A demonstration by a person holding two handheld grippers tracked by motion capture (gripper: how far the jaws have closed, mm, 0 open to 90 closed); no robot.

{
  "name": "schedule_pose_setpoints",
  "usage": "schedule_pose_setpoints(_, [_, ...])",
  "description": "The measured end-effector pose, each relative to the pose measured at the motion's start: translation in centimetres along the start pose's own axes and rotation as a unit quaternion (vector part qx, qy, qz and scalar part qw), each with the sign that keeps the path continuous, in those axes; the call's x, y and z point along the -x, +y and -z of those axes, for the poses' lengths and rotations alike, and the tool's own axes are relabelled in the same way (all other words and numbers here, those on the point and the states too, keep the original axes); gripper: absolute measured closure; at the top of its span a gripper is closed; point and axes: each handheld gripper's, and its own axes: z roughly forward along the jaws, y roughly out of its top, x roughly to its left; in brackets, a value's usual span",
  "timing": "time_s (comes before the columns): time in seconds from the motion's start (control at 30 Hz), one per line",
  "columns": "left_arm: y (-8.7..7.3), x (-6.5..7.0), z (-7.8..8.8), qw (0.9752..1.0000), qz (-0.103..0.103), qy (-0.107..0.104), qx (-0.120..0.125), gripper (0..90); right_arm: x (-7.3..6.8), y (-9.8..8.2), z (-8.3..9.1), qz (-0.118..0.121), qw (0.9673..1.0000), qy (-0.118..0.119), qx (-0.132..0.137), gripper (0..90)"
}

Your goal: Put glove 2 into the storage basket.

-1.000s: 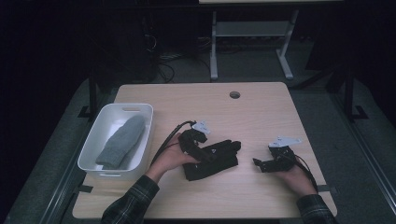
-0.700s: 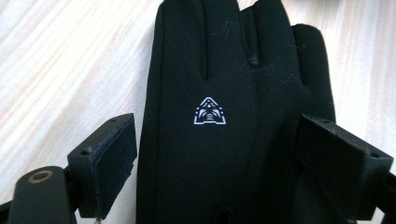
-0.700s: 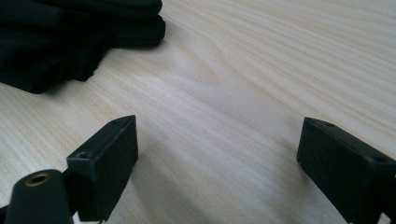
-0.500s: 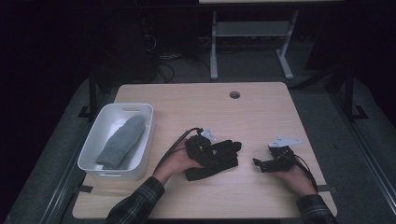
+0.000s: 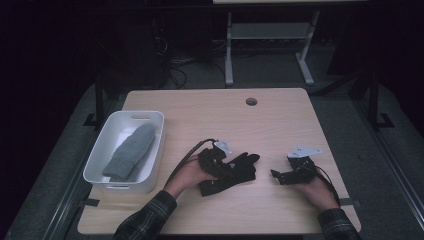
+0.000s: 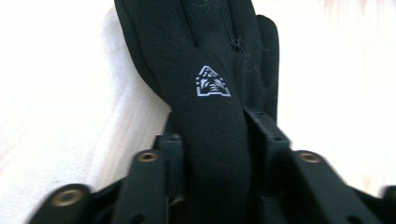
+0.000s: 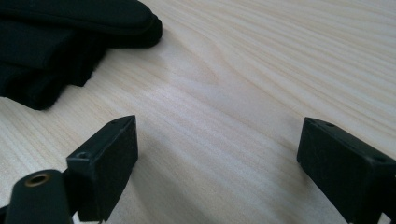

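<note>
The left hand-held gripper (image 5: 231, 167) has just been closing its jaws, and they now pinch the black glove (image 6: 210, 79) from both sides, the fabric bunched into a narrow ridge between the pads; a small white triangular logo (image 6: 212, 82) sits on the glove just beyond the grip. In the high view the glove (image 5: 235, 170) lies flat on the counter (image 5: 210, 107), a little in from the near edge and about midway along it, its fingers pointing toward the right edge.

The right hand-held gripper (image 5: 278, 175) rests near the near right corner, its jaws spread wide with only bare wood between them. It points toward the glove's fingertips (image 7: 140, 28), which lie near but apart from it.

By the left edge stands a white bin (image 5: 145, 116) holding a grey folded cloth (image 5: 131, 152).
</note>
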Motion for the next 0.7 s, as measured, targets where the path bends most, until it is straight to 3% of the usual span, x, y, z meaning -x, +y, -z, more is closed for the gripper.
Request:
schedule_pose_setpoints(0.33, [0.3,0.2,1.0,0.9996,0.030,-0.001,-0.003,69.3,0.0,0.0,0.0,0.000,1.0000,-0.001,0.000,12.2])
schedule_pose_setpoints(0.7, [1.1,0.8,5.3,0.9981,0.053,0.016,0.026,69.2,0.0,0.0,0.0,-0.003,1.0000,0.000,-0.002,12.2])
